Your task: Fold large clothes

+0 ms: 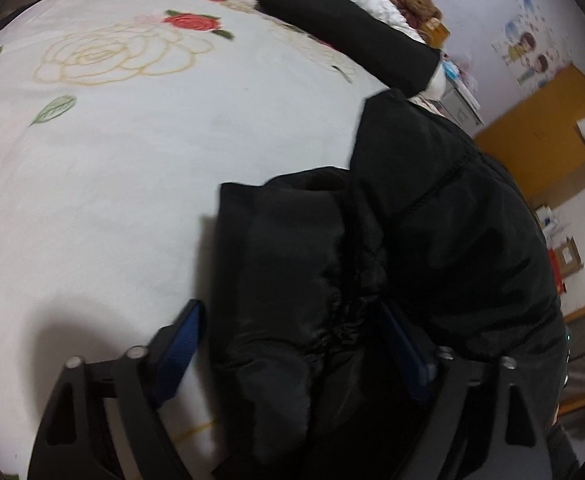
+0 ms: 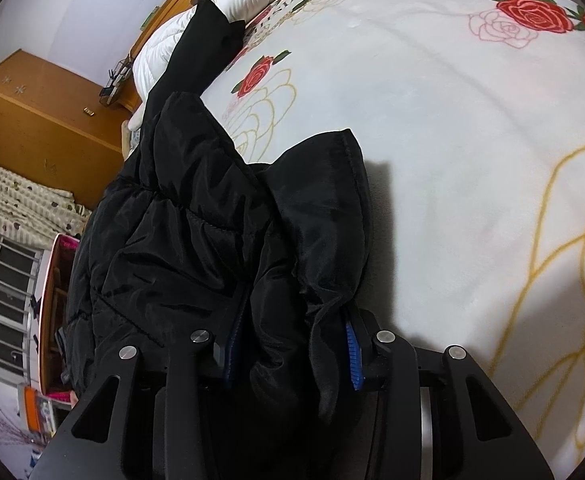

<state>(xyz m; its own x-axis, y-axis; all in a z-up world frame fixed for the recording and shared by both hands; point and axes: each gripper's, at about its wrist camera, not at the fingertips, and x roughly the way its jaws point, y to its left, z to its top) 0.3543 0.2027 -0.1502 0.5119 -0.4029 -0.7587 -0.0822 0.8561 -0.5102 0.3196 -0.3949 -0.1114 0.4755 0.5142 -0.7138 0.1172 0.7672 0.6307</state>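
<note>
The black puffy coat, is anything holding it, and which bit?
The right tool pinches a bunched fold at the near edge of the black puffy coat. The left tool straddles another fold, open, not gripping.

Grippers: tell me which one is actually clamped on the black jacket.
The right gripper: its blue pads pinch the black jacket. The left gripper stands wide around it.

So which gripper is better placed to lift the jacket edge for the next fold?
Right, probably. The right gripper has its pads pressed into a bunched fold of the black puffer jacket. The left gripper stands wide around the fabric, with its left pad clear of it on the floral blanket.
</note>
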